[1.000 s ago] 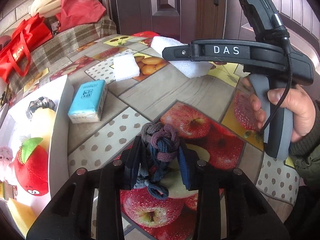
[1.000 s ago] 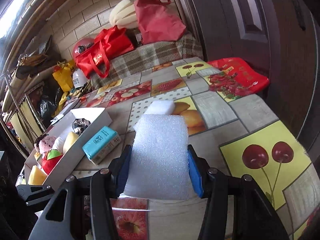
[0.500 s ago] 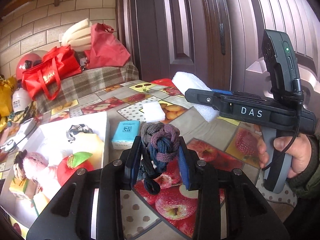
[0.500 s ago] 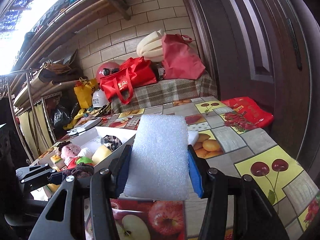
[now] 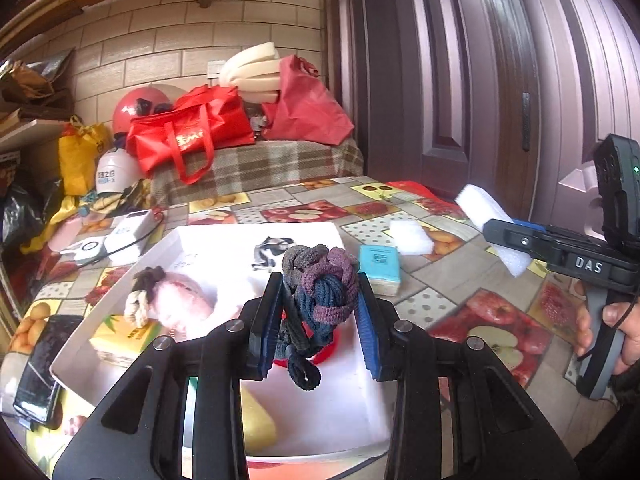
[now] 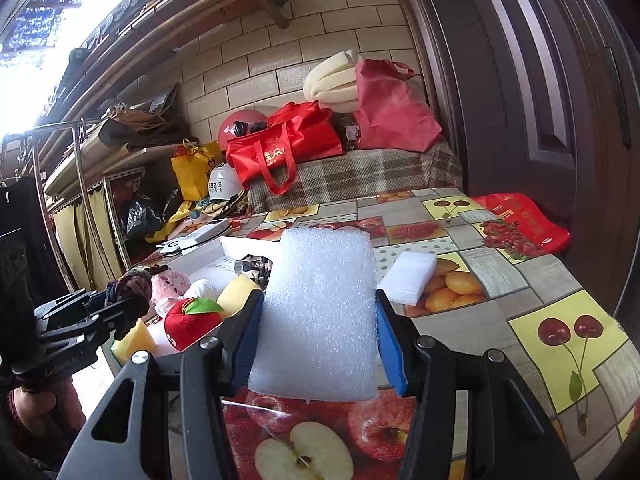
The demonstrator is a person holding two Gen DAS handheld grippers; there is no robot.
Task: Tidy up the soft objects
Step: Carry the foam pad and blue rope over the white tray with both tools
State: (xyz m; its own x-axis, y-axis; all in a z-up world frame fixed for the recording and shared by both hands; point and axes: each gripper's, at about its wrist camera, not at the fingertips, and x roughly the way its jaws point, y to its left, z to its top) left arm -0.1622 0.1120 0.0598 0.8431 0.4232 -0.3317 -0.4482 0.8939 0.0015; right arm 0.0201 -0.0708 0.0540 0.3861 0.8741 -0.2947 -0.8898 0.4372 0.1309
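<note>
My left gripper is shut on a knot of grey, purple and blue hair ties and holds it above the white box. The box holds a pink plush, a red apple plush and yellow sponges. My right gripper is shut on a white foam block above the table, right of the box; it also shows in the left wrist view. A smaller white foam pad and a blue tissue pack lie on the table.
The fruit-print tablecloth covers the table. A black phone lies left of the box, chargers and a power bank behind it. A red packet sits at the far right. Red bags rest on a plaid bench.
My left gripper has risen and swung left with the hair ties, from over the apple print to above the box. My right gripper has lifted the foam block higher.
</note>
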